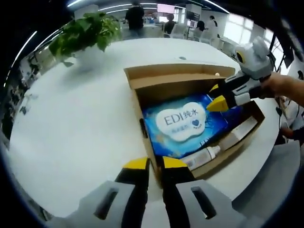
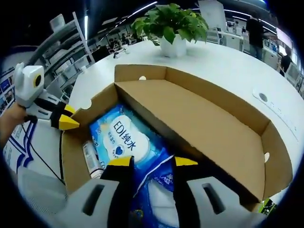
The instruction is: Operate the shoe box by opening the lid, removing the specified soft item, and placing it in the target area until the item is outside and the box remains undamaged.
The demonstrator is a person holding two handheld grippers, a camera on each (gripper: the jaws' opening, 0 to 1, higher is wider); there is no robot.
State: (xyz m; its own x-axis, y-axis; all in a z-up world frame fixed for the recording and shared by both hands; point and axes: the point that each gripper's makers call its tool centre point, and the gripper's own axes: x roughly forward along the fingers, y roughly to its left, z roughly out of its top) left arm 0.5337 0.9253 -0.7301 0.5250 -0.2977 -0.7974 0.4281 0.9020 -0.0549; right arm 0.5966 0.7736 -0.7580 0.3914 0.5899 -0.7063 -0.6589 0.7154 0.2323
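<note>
An open cardboard shoe box (image 1: pixel 142 76) (image 2: pixel 76 156) lies on a white table, its lid (image 2: pixel 213 123) folded back. Inside lies a soft blue wipes pack (image 1: pixel 183 121) (image 2: pixel 121 135) with a white cloud label, and beside it a small white bottle (image 1: pixel 202 156) (image 2: pixel 90 159). My right gripper (image 2: pixel 153 162) (image 1: pixel 216 96) hangs open just above the pack, with nothing between its jaws. My left gripper (image 1: pixel 155 164) (image 2: pixel 72 117) has its yellow tips close together at the box's near corner, outside the wall. Whether it pinches the cardboard is unclear.
A potted green plant (image 1: pixel 88 31) (image 2: pixel 173 23) stands on the round white table (image 1: pixel 71 123) (image 2: pixel 228 61) beyond the box. The table edge runs close to the box on the person's side. People and desks fill the office behind.
</note>
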